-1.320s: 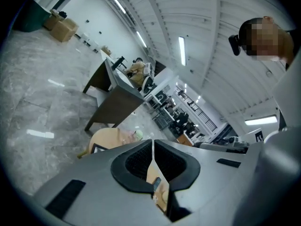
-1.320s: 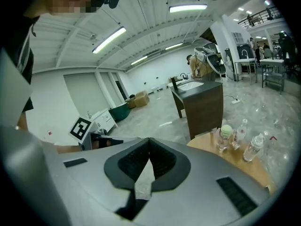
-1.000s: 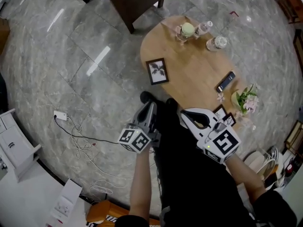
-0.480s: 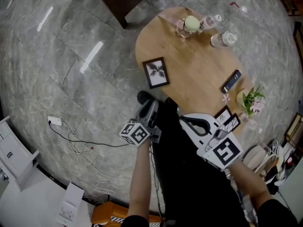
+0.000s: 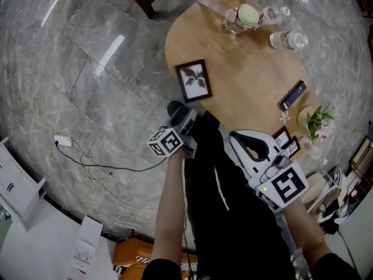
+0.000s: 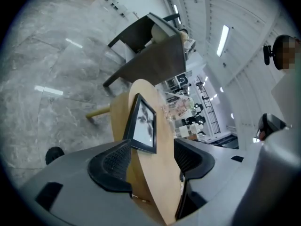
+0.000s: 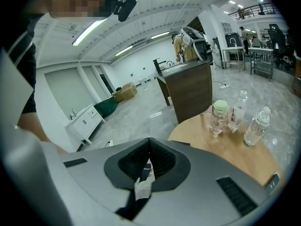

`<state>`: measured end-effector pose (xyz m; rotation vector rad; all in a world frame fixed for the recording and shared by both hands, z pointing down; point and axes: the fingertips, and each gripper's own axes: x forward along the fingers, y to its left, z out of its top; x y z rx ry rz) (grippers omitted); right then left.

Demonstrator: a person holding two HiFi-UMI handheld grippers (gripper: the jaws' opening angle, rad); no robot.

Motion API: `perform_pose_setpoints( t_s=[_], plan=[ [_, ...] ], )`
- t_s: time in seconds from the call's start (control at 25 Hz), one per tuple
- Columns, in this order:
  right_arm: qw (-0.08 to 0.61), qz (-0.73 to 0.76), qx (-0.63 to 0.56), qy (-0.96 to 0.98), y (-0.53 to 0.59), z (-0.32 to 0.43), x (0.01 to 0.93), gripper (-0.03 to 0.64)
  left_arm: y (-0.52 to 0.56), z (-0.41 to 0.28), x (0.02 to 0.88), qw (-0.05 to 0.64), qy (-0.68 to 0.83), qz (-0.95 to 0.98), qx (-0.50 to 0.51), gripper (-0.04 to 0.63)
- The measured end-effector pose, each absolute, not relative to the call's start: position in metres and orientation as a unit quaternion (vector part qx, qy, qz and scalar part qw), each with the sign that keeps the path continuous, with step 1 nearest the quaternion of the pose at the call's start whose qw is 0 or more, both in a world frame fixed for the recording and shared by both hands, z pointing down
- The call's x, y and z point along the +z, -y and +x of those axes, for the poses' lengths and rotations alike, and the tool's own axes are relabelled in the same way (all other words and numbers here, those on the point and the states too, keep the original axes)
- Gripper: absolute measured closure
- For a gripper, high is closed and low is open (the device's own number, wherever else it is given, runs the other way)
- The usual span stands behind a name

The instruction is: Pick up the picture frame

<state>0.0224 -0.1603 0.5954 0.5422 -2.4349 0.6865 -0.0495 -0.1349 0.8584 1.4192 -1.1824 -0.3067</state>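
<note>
The picture frame [image 5: 194, 81] is lying flat on the oval wooden table [image 5: 245, 69], near its left edge and well apart from everything else there. At the far end, three clear bottles [image 5: 288, 39] are standing together. A dark remote [image 5: 292, 95] is lying toward the right, with pink flowers [image 5: 317, 121] sitting by the right edge. Grey marble floor [image 5: 70, 86] is gleaming all around, a white cable [image 5: 87, 165] trailing across it on the left. The left gripper [image 5: 185, 116] is hovering by the table's near edge. Its jaws have just been opening and are standing wide, gripping nothing, with the frame beyond them. The right gripper [image 5: 236, 137] is hanging nearer, jaws pressed together and empty.
</note>
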Motion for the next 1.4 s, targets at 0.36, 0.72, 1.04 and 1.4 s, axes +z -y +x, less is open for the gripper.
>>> perform_pose_setpoints(
  t_s=[0.36,0.72,1.04,1.4],
  plan=[
    [0.292,0.211,0.278,0.891,0.157,0.027,0.617,0.607,0.152,-0.055,0.898,0.634,0.498,0.565,-0.176,0.281],
    [0.289,0.205,0.277,0.893,0.156,0.019,0.623,0.607,0.165,-0.054,0.916,0.654,0.489,0.544,-0.194,0.321],
    [0.292,0.203,0.270,0.895,0.152,0.021,0.624,0.607,0.165,-0.054,0.923,0.654,0.500,0.538,-0.180,0.428],
    [0.288,0.208,0.275,0.893,0.148,0.026,0.618,0.607,0.162,-0.051,0.918,0.666,0.496,0.522,-0.195,0.479]
  ],
)
